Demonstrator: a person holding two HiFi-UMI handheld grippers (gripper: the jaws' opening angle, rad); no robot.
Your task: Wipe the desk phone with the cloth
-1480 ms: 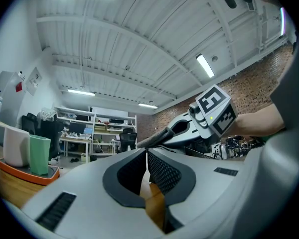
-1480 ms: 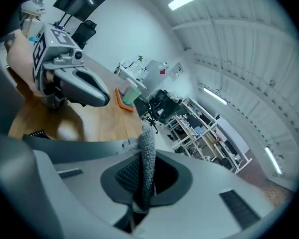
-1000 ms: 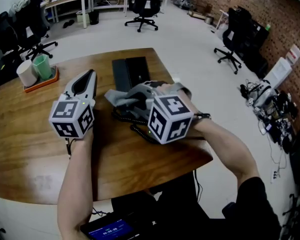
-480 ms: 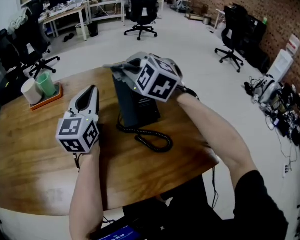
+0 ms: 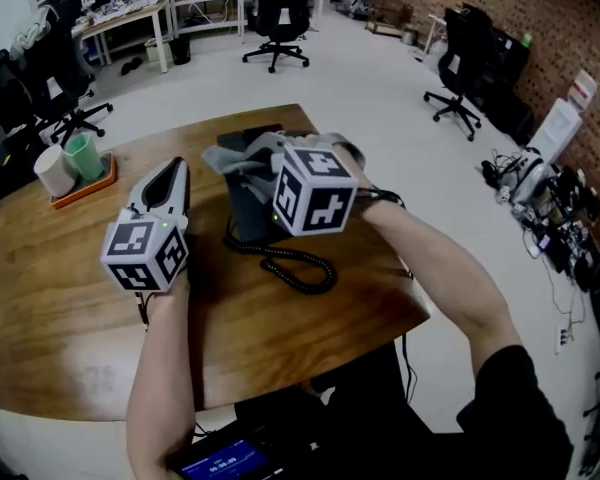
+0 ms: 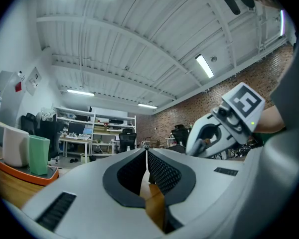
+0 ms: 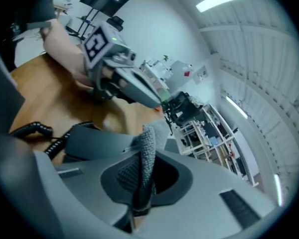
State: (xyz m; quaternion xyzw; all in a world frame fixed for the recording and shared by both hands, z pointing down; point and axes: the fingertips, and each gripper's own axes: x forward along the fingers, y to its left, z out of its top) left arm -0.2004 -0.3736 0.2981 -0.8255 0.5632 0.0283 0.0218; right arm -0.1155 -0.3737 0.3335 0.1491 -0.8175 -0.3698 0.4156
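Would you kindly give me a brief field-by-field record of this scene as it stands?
surface: wooden table
desk phone: dark, on the table
coiled cord: lies on the table on the near side of the phone
cloth: grey, over the phone's far end
right gripper: fingers shut on the cloth
left gripper: fingers together, nothing between them, left of the phone
orange tray: far left, holding a white and a green cup

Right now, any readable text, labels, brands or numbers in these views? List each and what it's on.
No text is readable.
Blue screen, bottom edge of head view: light characters, too blurred.
White board, right edge of head view: print too small.
Wall papers, left gripper view: too small.
Marker cubes: square patterns only, no letters.
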